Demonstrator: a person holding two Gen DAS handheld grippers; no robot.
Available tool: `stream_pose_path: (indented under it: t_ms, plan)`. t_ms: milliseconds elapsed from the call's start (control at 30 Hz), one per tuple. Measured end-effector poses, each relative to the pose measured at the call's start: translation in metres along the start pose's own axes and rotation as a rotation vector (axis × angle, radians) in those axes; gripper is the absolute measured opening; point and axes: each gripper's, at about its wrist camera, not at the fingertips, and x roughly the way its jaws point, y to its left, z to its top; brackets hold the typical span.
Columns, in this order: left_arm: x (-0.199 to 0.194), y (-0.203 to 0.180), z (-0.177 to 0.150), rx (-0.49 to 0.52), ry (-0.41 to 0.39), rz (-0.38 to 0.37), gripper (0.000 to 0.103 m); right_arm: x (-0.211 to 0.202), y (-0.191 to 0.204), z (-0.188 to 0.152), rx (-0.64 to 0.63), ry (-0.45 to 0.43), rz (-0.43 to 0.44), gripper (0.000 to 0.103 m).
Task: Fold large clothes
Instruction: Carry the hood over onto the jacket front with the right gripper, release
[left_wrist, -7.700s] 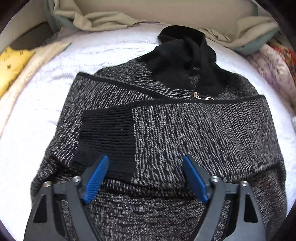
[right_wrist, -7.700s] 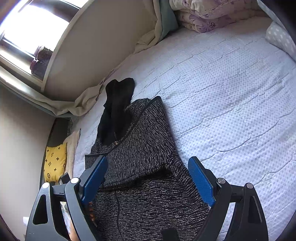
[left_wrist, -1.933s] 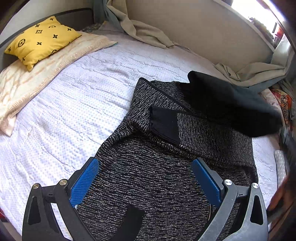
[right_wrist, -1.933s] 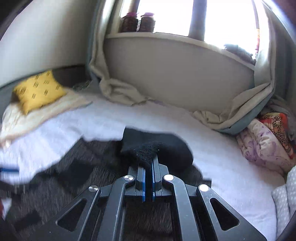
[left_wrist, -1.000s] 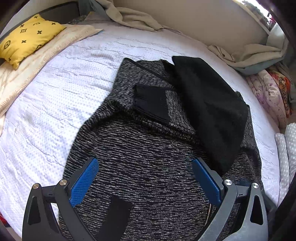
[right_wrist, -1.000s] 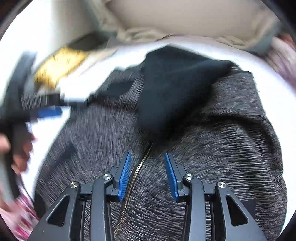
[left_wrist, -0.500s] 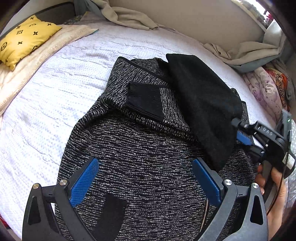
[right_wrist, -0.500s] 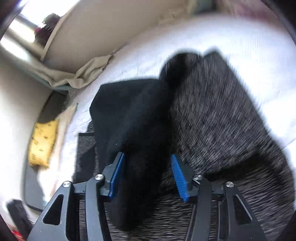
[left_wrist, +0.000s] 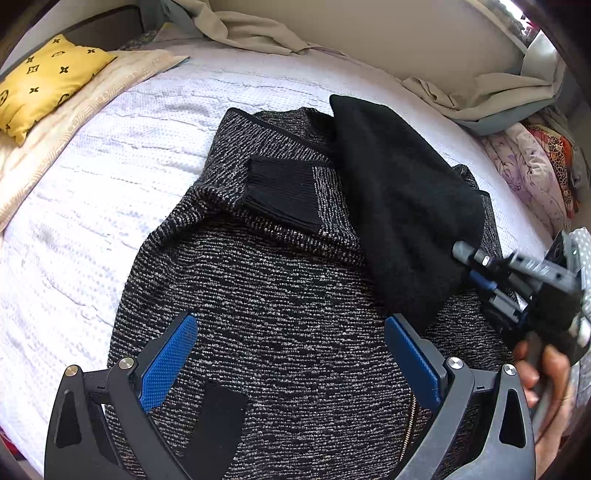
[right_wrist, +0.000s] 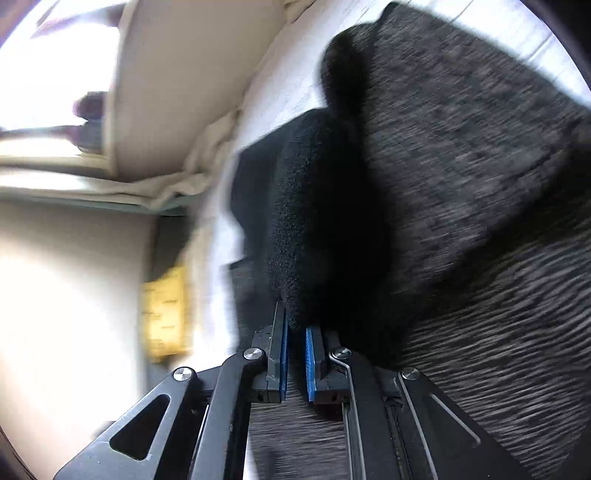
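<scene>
Garment: a black-and-grey marled knit sweater (left_wrist: 280, 295) lies flat on the bed, roughly at its middle, with a zipper running along its lower part.
Sleeve cuff: a black ribbed cuff (left_wrist: 284, 195) lies folded across the upper chest of the sweater.
Hood: the plain black hood (left_wrist: 399, 206) lies folded down over the right half of the sweater body; its lower edge is at the right gripper.
Right gripper: the right gripper (right_wrist: 295, 332) is clenched on the edge of the hood, with black fabric pinched between its blue fingers (right_wrist: 283, 354). In the left wrist view it reaches in from the right edge, with the person's hand (left_wrist: 546, 373) around its handle.
Left gripper: the left gripper (left_wrist: 291, 354) hangs above the lower part of the sweater; its fingers (left_wrist: 166, 362) are spread wide and released, with nothing between them.
Bed: a white textured bedspread (left_wrist: 110, 155) shows around the sweater.
Pillow: a yellow patterned pillow (left_wrist: 40, 81) lies at the far left corner, on a beige cloth (left_wrist: 74, 122).
Other bedding: crumpled beige fabric (left_wrist: 251, 33) lies along the far wall; a floral quilt (left_wrist: 532, 173) lies at the right edge.
Image quality: the right wrist view is motion-blurred.
</scene>
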Motion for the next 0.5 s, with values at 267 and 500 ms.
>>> stream_pose_path:
  t_ms: [267,500]
  plan:
    - [0.001,-0.001,-0.001,0.008,0.005,0.009,0.102,-0.007,0.013,-0.014,-0.219,-0.042,-0.288,0.033]
    - [-0.003,0.000,0.000,-0.001,-0.012,0.020,0.103,-0.032,0.091,-0.014,-0.565,-0.287,-0.464,0.043]
